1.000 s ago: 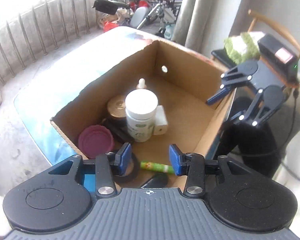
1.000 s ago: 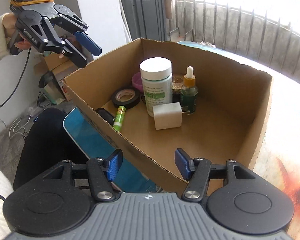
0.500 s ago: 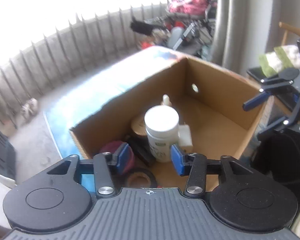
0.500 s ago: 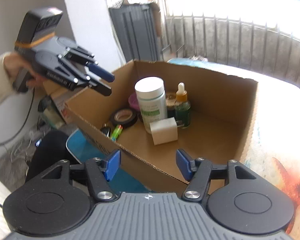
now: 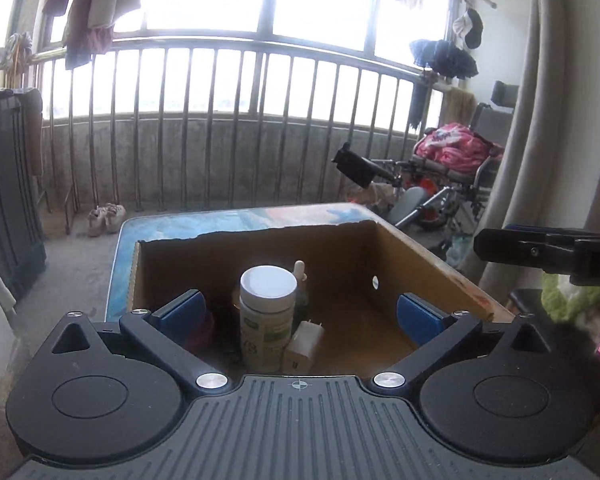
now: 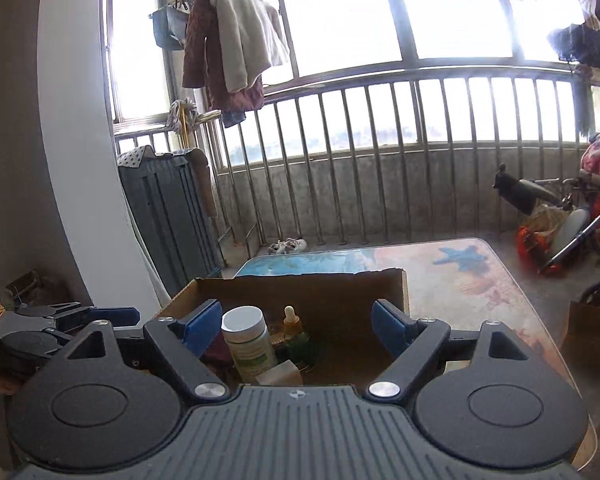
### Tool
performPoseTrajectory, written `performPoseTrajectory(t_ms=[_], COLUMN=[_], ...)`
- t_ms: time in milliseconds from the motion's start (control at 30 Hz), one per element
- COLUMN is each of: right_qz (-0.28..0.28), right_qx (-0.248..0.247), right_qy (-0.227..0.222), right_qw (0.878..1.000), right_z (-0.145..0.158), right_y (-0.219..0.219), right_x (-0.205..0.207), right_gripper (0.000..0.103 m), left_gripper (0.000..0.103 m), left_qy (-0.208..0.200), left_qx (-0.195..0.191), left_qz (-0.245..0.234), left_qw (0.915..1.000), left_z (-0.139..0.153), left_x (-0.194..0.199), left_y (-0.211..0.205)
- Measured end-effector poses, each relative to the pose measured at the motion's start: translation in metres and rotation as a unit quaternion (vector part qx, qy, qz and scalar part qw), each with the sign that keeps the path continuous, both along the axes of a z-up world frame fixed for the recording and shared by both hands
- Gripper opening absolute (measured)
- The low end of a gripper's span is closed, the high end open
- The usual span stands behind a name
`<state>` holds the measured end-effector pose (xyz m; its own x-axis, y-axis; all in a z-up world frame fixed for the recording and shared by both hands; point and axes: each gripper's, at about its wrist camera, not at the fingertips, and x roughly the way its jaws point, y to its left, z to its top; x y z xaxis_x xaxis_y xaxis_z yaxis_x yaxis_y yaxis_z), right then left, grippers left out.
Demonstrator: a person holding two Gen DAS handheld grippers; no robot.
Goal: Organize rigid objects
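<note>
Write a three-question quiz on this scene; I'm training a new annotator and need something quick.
1. True or false: the white-lidded plastic bottle stands upright in the brown cardboard box.
2. What stands right beside the bottle, nearer the camera in the left wrist view?
A. white charger plug
B. red mug
3. What is held by the left gripper, whose jaws are opening?

Key: 1 true; 2 A; 3 nothing.

Balcony railing (image 5: 236,120) of metal bars runs across the back, bright windows (image 6: 340,12) above it. Jackets (image 6: 232,40) hang from a rail at left. Dark ribbed cabinet (image 6: 168,216) against the white wall. Pair of pale shoes (image 5: 106,216) on the concrete floor by the railing. Wheelchair (image 5: 452,184) with pink bedding at right, beside a grey curtain (image 5: 540,120).
</note>
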<state>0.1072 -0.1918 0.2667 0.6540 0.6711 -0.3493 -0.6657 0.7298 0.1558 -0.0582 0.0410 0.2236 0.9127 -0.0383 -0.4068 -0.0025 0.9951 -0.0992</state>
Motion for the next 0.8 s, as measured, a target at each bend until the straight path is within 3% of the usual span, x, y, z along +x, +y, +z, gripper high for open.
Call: performPoseTrajectory(t_ms=[200,367,467,800], right_qz=[-0.008,-0.014,-0.014,-0.006], right_qx=[0.007,0.006,0.004,0.011], right_qy=[0.026,0.026,0.020,0.024], right_qw=[1.000,1.000,1.000,1.000], right_z=[-0.007,-0.007,-0.006,-0.010], right_y=[0.001,-0.002,-0.002,-0.003], right_x=[-0.003,-0.012,-0.018,-0.022], right_gripper=[0.086,0.086,0.087,0.088], left_gripper=[0.103,0.103,0.103,0.103], left_qy=[-0.001,0.013,0.016,0.013], left_qx=[0.071,0.056,0.073,0.096], left_qz=[0.078,0.102,0.143,0.143], left_qw=[0.9945,0.9931,0.9869,0.9849], left_z=[-0.002,-0.007,-0.008,-0.007], left_x=[-0.018,-0.031,-0.034,-0.040], left_y=[-0.015,-0.011,-0.013,-0.011])
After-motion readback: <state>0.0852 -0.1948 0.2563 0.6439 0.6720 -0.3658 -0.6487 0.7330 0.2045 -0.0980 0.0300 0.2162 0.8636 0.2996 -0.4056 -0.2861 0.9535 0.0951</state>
